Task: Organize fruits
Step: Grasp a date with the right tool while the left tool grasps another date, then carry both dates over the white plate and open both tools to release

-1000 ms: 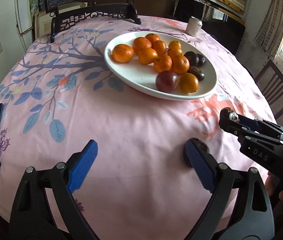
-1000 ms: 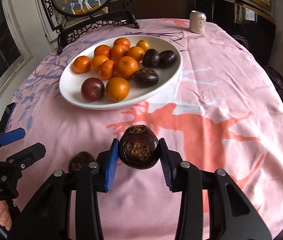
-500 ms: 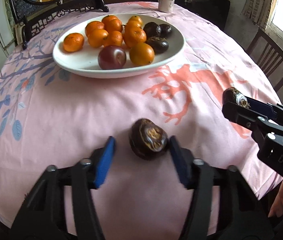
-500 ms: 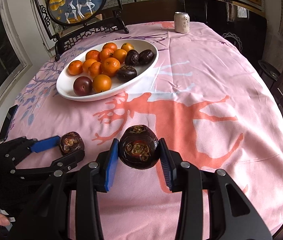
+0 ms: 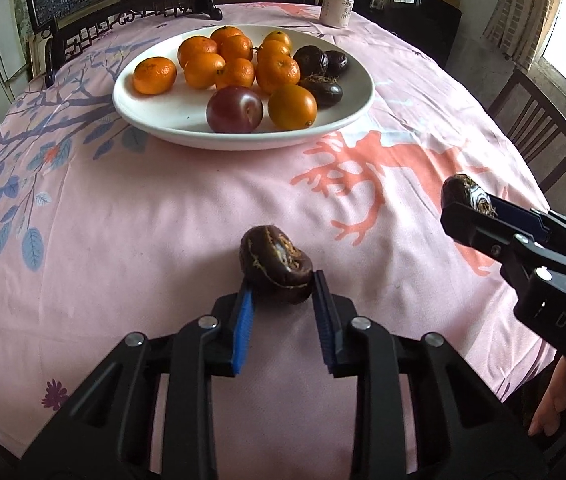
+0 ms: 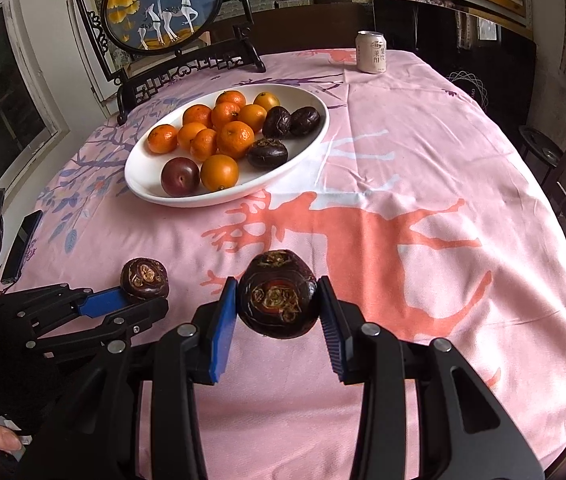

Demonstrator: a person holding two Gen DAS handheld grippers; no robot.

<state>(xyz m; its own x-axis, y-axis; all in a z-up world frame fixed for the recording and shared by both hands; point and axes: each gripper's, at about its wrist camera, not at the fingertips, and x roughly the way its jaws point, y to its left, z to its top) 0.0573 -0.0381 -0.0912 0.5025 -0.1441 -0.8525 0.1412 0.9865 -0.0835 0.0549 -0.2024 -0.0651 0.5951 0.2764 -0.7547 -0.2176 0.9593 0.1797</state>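
Now, left gripper (image 5: 281, 292): pinching a dark fruit (image 5: 275, 266) between its pads.
Right gripper (image 6: 279, 304): pinching another dark fruit (image 6: 279, 294), nearby.

"DAS" on right gripper (image 5: 459, 208)

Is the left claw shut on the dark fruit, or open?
Shut on it: the left claw has both blue pads pressing the dark fruit.

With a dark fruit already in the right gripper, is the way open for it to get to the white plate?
Probably yes. The right gripper holds its dark fruit, and only bare pink tablecloth lies between it and the white plate. The left gripper sits off to the side.
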